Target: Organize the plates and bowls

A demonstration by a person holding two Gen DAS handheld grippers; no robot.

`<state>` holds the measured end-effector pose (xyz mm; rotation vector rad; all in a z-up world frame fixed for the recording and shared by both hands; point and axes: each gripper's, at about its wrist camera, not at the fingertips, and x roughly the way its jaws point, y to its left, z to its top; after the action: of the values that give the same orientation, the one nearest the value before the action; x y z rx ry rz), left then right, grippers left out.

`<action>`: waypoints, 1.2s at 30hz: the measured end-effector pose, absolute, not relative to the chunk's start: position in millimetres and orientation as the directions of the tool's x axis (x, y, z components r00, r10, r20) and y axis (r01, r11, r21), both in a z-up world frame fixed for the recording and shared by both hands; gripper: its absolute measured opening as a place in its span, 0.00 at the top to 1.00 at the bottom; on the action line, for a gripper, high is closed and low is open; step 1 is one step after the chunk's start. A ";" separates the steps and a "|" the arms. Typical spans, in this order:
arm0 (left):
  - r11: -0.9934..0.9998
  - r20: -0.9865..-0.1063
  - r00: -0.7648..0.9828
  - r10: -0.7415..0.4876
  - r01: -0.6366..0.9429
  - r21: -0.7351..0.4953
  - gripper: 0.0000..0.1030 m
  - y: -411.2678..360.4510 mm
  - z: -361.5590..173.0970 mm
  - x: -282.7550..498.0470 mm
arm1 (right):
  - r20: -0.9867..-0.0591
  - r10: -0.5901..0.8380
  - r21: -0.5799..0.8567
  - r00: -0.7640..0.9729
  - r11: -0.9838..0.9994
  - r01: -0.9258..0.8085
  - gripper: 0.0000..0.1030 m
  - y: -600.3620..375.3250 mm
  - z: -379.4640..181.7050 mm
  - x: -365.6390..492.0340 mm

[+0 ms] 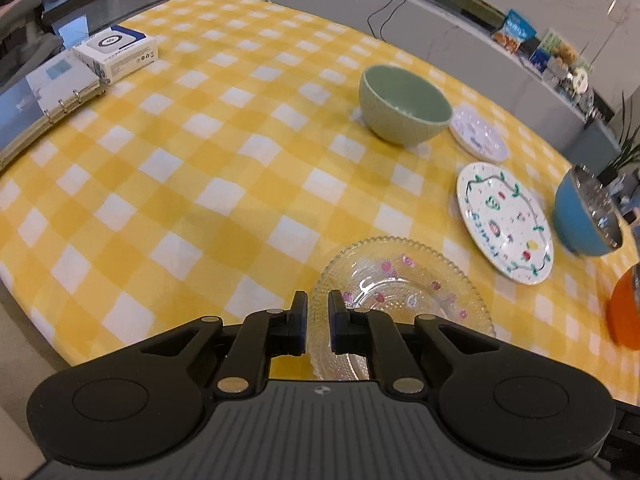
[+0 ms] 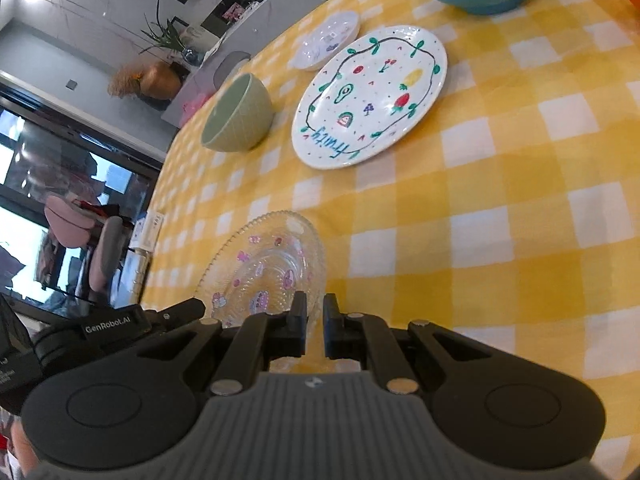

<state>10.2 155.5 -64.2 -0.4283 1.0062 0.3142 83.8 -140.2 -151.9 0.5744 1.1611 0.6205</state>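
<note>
Clear beaded glass plate [image 1: 400, 292]; checked cloth tablecloth [image 1: 200, 160].

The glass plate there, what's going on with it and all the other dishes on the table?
A person holds a gripper in each hand, and both sit at the rim of the clear glass plate. The left gripper and right gripper have narrow jaws; whether either pinches the rim is unclear. The fruit-painted plate, small white plate, green bowl, blue bowl and orange bowl lie apart on the checked tablecloth, none stacked.
</note>
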 end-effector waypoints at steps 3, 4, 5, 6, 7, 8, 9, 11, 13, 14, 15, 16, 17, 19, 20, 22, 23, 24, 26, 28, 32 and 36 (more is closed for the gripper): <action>0.883 -0.876 0.478 0.065 -0.437 -0.173 0.88 151.4 -67.8 11.6 | -0.666 0.695 0.682 0.270 0.714 -0.156 0.95 -138.3 -152.7 79.0; 0.883 -0.882 0.468 0.064 -0.438 -0.168 0.88 151.0 -70.2 12.1 | -0.670 0.690 0.675 0.275 0.720 -0.162 0.95 -136.3 -152.5 77.5; 0.884 -0.883 0.464 0.063 -0.438 -0.167 0.88 150.6 -72.1 12.0 | -0.675 0.683 0.665 0.280 0.727 -0.171 0.95 -135.8 -152.1 76.6; 0.887 -0.881 0.469 0.070 -0.432 -0.159 0.88 149.2 -72.0 11.6 | -0.681 0.676 0.654 0.283 0.735 -0.181 0.95 -134.2 -151.9 75.8; 0.890 -0.881 0.467 0.075 -0.430 -0.152 0.88 148.3 -71.7 12.1 | -0.683 0.672 0.647 0.287 0.738 -0.191 0.95 -132.1 -151.0 75.5; 0.890 -0.882 0.465 0.079 -0.431 -0.148 0.87 147.6 -71.5 12.7 | -0.685 0.670 0.641 0.287 0.741 -0.199 0.95 -131.1 -150.7 75.4; 0.892 -0.882 0.463 0.081 -0.429 -0.143 0.87 146.9 -71.4 13.2 | -0.685 0.669 0.638 0.289 0.742 -0.205 0.94 -131.1 -150.6 74.9; 0.897 -0.884 0.459 0.091 -0.424 -0.128 0.87 144.9 -70.4 13.9 | -0.683 0.670 0.635 0.292 0.742 -0.216 0.93 -131.6 -150.4 73.9; 0.897 -0.875 0.474 0.097 -0.422 -0.129 0.85 143.2 -64.5 13.7 | -0.682 0.669 0.629 0.296 0.743 -0.230 0.90 -131.3 -148.8 72.1; 0.899 -0.868 0.486 0.102 -0.419 -0.129 0.85 142.1 -60.0 13.8 | -0.681 0.668 0.626 0.300 0.744 -0.235 0.90 -132.4 -146.8 71.2; 0.902 -0.855 0.510 0.100 -0.408 -0.138 0.85 140.7 -54.2 14.4 | -0.681 0.665 0.620 0.308 0.747 -0.242 0.88 -134.2 -143.9 69.8; 0.906 -0.843 0.531 0.093 -0.396 -0.150 0.81 139.0 -48.1 15.7 | -0.681 0.658 0.610 0.321 0.752 -0.248 0.87 -136.4 -140.2 68.5; 0.909 -0.833 0.547 0.084 -0.384 -0.161 0.78 136.9 -42.1 18.0 | -0.683 0.649 0.599 0.337 0.761 -0.251 0.79 -139.4 -135.7 68.0; 0.921 -0.806 0.589 0.064 -0.345 -0.179 0.72 129.8 -28.3 24.4 | -0.686 0.627 0.579 0.370 0.778 -0.245 0.68 -147.1 -125.6 68.4; 0.928 -0.794 0.605 0.058 -0.326 -0.180 0.68 125.0 -22.7 27.7 | -0.684 0.618 0.572 0.387 0.784 -0.241 0.67 -151.4 -119.3 69.7; 0.946 -0.768 0.640 0.040 -0.272 -0.178 0.58 113.8 -10.4 35.5 | -0.677 0.602 0.557 0.423 0.795 -0.241 0.65 -158.7 -107.5 72.6; 0.953 -0.753 0.657 0.026 -0.244 -0.179 0.48 109.1 -6.0 39.6 | -0.674 0.591 0.547 0.443 0.803 -0.239 0.61 -162.1 -101.4 74.3; 0.960 -0.738 0.674 0.011 -0.213 -0.180 0.46 103.9 -2.7 43.4 | -0.671 0.581 0.538 0.461 0.809 -0.237 0.58 -164.9 -95.6 76.1; 0.971 -0.711 0.702 -0.019 -0.158 -0.181 0.42 97.0 3.7 51.8 | -0.662 0.566 0.528 0.492 0.817 -0.232 0.54 -170.3 -85.0 82.4; 0.972 -0.686 0.727 -0.038 -0.131 -0.192 0.32 93.2 7.9 61.2 | -0.657 0.556 0.526 0.509 0.822 -0.219 0.52 -173.7 -78.4 89.1; 0.954 -0.644 0.761 -0.083 -0.125 -0.271 0.27 93.5 7.6 76.0 | -0.635 0.528 0.537 0.564 0.827 -0.169 0.47 -182.3 -68.4 108.8; 0.913 -0.611 0.784 -0.113 -0.160 -0.375 0.26 102.0 -7.0 86.8 | -0.616 0.487 0.540 0.619 0.833 -0.118 0.36 -186.8 -67.8 130.3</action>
<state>86.8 102.0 -7.0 -0.4273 0.6753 0.0260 130.3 -186.8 -67.8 0.4822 0.8366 0.3642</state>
